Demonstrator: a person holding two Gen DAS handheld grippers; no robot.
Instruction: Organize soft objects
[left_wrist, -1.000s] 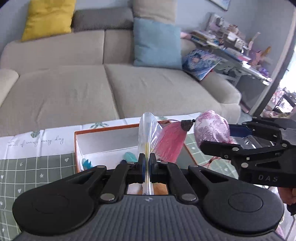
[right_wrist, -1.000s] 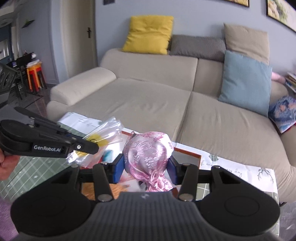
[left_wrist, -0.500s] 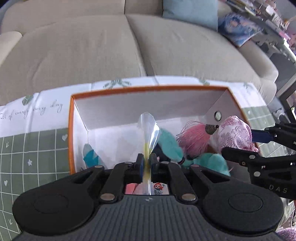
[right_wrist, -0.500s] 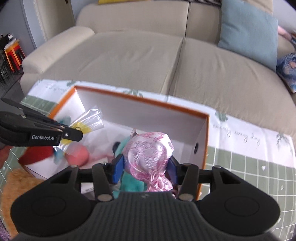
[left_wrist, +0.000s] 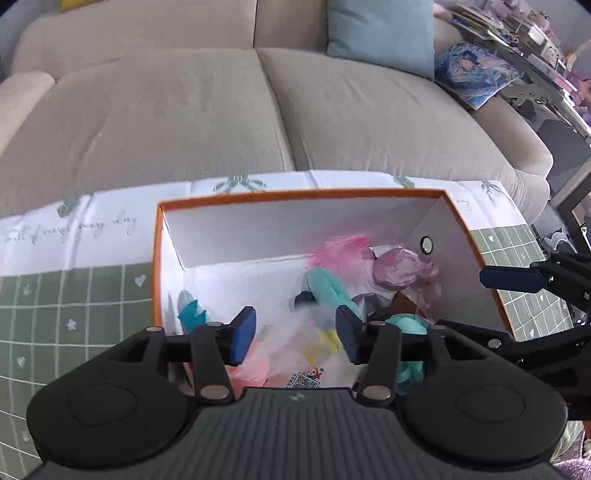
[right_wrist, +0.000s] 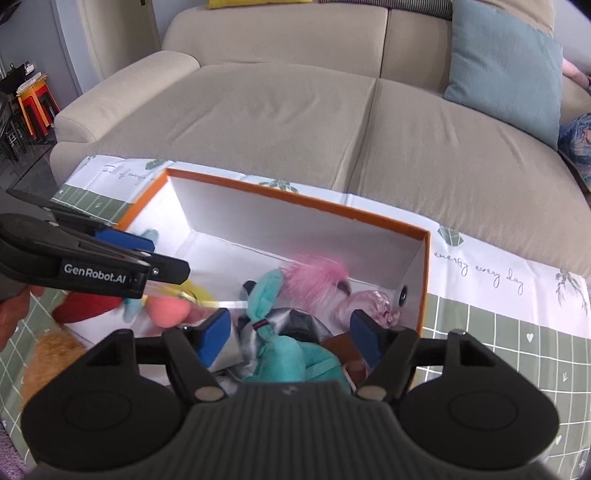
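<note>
An orange-rimmed white box sits on the table and holds several soft toys. The pink satin pouch with its pink tassel lies inside at the right. A clear bag with yellow contents lies inside at the left, blurred. A teal plush lies in the middle. My left gripper is open and empty above the box. My right gripper is open and empty above the box.
A green-and-white cloth covers the table. A beige sofa with a blue cushion stands behind. A red toy and an orange fuzzy toy lie at the box's left. A cluttered desk stands at the far right.
Both grippers opened over the box. The clear bag dropped from my left gripper and the pink pouch dropped from my right gripper into the box.
</note>
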